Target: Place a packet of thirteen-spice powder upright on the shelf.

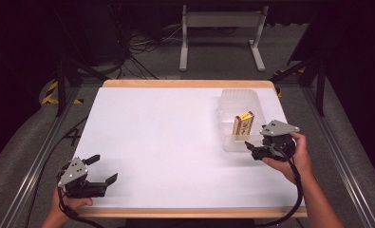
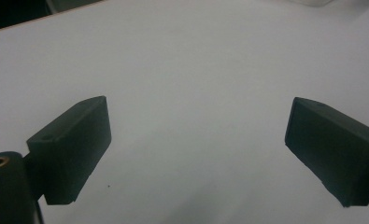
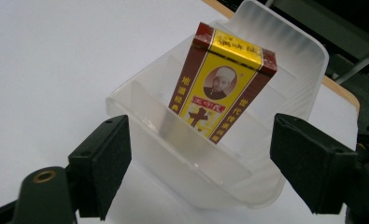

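Observation:
A red-and-yellow box (image 1: 243, 123) (image 3: 222, 89) stands tilted in the near compartment of a clear plastic bin (image 1: 232, 111) (image 3: 285, 46) at the table's right side. My right gripper (image 1: 251, 147) (image 3: 201, 163) is open just in front of the bin's near wall, with its jaws spread to either side of the box and nothing between them. My left gripper (image 1: 103, 168) (image 2: 198, 144) rests open near the table's front left corner, over bare white surface.
The white tabletop (image 1: 166, 137) has a wooden edge (image 1: 185, 83) along the back and front. A grey metal stand (image 1: 220, 33) and cables (image 1: 137, 47) lie on the floor beyond the table.

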`<state>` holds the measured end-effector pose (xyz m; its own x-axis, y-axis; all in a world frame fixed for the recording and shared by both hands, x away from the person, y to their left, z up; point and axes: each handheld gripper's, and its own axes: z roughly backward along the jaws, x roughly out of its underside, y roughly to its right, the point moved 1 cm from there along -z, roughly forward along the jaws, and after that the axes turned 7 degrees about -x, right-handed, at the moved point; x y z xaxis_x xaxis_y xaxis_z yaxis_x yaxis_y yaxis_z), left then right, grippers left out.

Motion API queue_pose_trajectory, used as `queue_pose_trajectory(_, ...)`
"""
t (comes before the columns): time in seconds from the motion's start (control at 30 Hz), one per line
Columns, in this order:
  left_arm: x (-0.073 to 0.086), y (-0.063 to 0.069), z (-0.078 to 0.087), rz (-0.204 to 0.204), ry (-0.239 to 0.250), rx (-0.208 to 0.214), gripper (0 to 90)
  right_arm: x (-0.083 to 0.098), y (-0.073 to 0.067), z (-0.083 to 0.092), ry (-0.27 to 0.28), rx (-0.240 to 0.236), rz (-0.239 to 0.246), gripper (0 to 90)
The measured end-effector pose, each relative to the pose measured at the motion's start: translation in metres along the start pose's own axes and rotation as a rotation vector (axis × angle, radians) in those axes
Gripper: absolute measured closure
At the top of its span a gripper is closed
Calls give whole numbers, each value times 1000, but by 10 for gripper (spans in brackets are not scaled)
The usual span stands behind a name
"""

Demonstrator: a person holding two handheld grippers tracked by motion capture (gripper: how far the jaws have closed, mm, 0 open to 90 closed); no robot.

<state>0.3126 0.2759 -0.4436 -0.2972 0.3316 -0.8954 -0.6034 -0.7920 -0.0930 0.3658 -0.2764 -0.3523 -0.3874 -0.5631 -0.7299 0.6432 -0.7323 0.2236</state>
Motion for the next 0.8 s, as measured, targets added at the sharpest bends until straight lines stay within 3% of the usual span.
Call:
queue_pose_trajectory(0.47,0,0,0,1,-1,-1,77,30,-8,1,-35,-11,49,180)
queue_pose_trajectory(0.8,0,0,0,-2,-4,-3,78,64,-9,-2,-59,-4,64,143)
